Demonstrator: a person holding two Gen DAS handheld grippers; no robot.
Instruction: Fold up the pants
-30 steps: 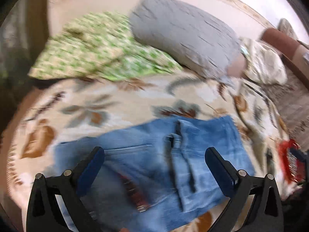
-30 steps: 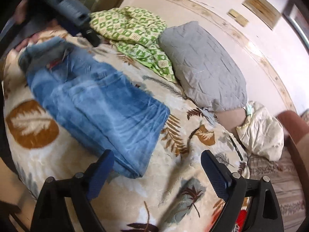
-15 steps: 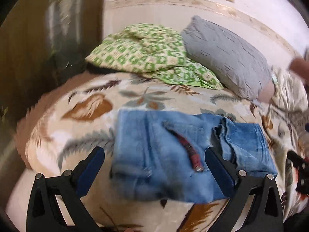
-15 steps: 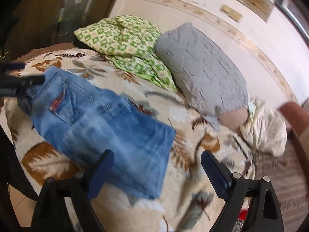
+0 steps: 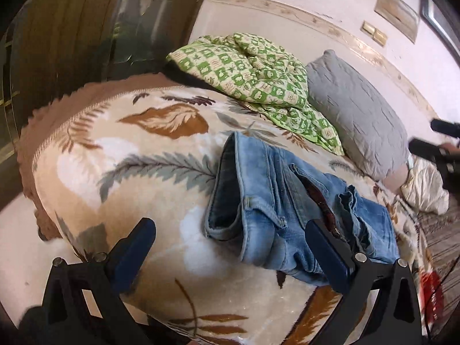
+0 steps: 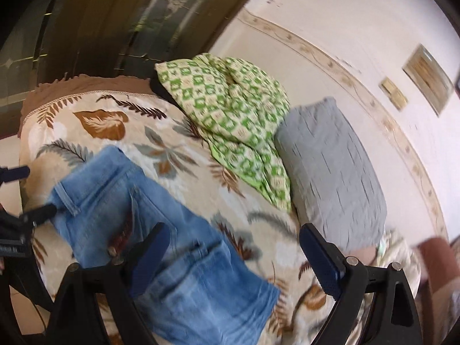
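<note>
The blue jeans (image 5: 276, 201) lie folded into a compact bundle on the leaf-patterned blanket (image 5: 138, 166), waistband end towards me in the left wrist view. They also show in the right wrist view (image 6: 161, 230), blurred. My left gripper (image 5: 230, 247) is open and empty, hovering above the near end of the jeans. My right gripper (image 6: 233, 256) is open and empty above the jeans' other end. The left gripper shows at the left edge of the right wrist view (image 6: 20, 192). The right gripper shows at the right edge of the left wrist view (image 5: 437, 141).
A green checked quilt (image 5: 253, 77) and a grey pillow (image 5: 362, 120) lie at the back of the bed by the wall. A cream cloth bundle (image 5: 422, 189) sits to the right. A dark wooden wardrobe (image 5: 86, 23) stands left. The bed edge drops off near me.
Both grippers have pulled back and swung left, away from the jeans. The jeans stay folded on the blanket. Both grippers stay open.
</note>
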